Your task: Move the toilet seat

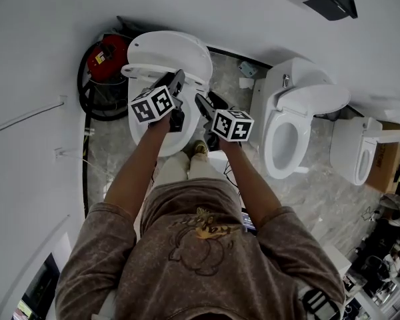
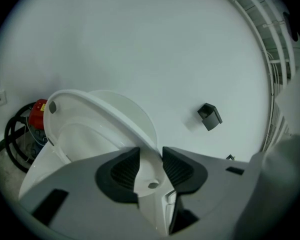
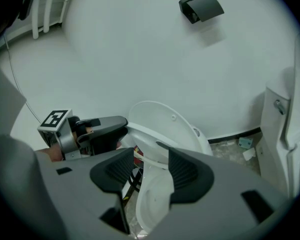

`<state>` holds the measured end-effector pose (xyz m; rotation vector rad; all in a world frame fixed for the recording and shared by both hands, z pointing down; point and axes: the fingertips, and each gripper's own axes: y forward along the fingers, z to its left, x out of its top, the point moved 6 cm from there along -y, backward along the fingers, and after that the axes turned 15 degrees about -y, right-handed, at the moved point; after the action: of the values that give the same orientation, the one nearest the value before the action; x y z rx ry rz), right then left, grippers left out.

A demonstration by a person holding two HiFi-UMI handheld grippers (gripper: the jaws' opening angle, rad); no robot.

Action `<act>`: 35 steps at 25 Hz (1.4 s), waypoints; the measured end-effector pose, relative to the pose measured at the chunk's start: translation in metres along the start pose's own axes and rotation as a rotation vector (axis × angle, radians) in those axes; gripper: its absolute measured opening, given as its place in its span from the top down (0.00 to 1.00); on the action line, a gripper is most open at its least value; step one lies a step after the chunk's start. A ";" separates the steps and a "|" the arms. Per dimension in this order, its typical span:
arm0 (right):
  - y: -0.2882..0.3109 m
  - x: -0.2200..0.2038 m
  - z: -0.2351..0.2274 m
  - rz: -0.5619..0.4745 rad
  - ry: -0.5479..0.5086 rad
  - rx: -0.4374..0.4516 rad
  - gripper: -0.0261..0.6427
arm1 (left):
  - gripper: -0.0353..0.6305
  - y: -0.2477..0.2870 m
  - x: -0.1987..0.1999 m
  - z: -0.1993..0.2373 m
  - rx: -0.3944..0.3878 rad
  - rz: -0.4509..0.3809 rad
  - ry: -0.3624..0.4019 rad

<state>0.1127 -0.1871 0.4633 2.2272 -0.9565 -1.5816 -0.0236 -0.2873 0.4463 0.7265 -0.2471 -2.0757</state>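
Left fingers [image 2: 124,173] tight on the toilet seat [image 2: 149,168], right fingers [image 3: 184,172] apart alongside

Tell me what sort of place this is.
Probably a toilet showroom or test room, not a working bathroom. Three toilets stand in a row along a white wall with no partitions: the nearest toilet, a second toilet and a third toilet. A cardboard box sits beside the third.

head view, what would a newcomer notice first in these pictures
First, the left gripper clamped on the partly raised toilet seat of the toilet at upper left, with the right gripper open close beside it. Then two more white toilets in a row along the wall to the right. A red canister with a black hose sits against the wall at far left.
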 end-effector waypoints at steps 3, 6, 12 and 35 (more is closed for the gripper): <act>-0.005 0.000 -0.002 -0.019 -0.014 -0.028 0.67 | 0.72 0.007 0.006 -0.002 -0.020 -0.004 -0.007; -0.010 0.000 -0.007 -0.029 -0.016 -0.061 0.72 | 0.72 0.014 0.011 -0.004 -0.029 -0.004 -0.009; -0.015 -0.002 -0.016 -0.030 0.009 -0.089 0.72 | 0.72 0.028 0.019 -0.006 -0.030 0.013 -0.003; -0.042 -0.015 -0.037 -0.047 0.077 -0.200 0.72 | 0.72 0.082 0.049 -0.010 -0.045 0.001 -0.007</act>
<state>0.1587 -0.1519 0.4650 2.1684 -0.6972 -1.5252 0.0185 -0.3735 0.4540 0.6920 -0.2040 -2.0771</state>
